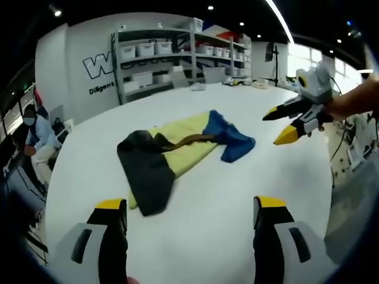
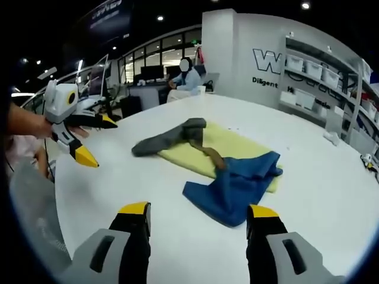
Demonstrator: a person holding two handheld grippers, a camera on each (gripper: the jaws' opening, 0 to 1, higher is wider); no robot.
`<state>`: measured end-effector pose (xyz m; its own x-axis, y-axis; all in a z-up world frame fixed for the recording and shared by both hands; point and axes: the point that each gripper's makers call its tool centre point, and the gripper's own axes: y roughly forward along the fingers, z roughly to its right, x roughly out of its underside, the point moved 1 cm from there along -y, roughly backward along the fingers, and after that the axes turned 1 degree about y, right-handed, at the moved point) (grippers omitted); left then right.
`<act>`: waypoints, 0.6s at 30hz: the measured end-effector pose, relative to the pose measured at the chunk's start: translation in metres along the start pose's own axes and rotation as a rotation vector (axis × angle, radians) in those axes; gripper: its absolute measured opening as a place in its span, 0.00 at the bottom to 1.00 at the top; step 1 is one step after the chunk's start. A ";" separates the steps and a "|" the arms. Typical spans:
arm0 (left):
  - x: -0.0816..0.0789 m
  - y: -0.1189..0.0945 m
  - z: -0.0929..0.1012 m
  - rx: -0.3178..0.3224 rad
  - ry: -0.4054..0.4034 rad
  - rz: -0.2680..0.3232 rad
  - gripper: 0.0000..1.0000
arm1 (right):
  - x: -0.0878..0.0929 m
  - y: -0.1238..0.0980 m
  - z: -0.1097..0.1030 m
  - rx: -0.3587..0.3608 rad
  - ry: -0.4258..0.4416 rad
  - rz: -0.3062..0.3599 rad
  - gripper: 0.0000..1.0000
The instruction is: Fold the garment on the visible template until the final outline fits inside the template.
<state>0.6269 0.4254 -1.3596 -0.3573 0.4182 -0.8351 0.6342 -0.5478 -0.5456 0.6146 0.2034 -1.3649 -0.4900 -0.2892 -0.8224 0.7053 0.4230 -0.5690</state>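
- The garment (image 1: 177, 155) lies crumpled in the middle of the white worktop (image 1: 225, 236), ahead of both grippers and touched by neither. It has a yellow body, a dark grey part at one end and a blue part at the other, with a brown strip across it.
- Its long axis runs from the grey end to the blue end. In the left gripper view the grey end is nearest; in the right gripper view the blue end (image 2: 234, 186) is nearest, so each gripper seems placed for its own end.
- No marked template outline is clear to me on the worktop.
- The left gripper (image 1: 190, 216) hovers over bare worktop, its jaws spread wide with nothing between them. In the right gripper view it (image 2: 95, 137) is off to the far left, jaws apart.
- The right gripper (image 2: 198, 219) is likewise wide open and empty; the left gripper view shows it (image 1: 281, 123) held above the worktop, right of the blue end.
- The left gripper view takes in shelving with storage bins (image 1: 177, 56); the right gripper view shows a seated person (image 2: 188, 77) at desks.
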 end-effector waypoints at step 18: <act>-0.011 0.052 -0.015 0.033 0.057 -0.027 0.66 | -0.001 0.048 0.014 -0.005 -0.035 -0.051 0.46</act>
<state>0.6738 0.4035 -1.3777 -0.3335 0.4733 -0.8153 0.6017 -0.5589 -0.5706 0.6561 0.2121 -1.3910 -0.5075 -0.3401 -0.7917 0.6772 0.4107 -0.6105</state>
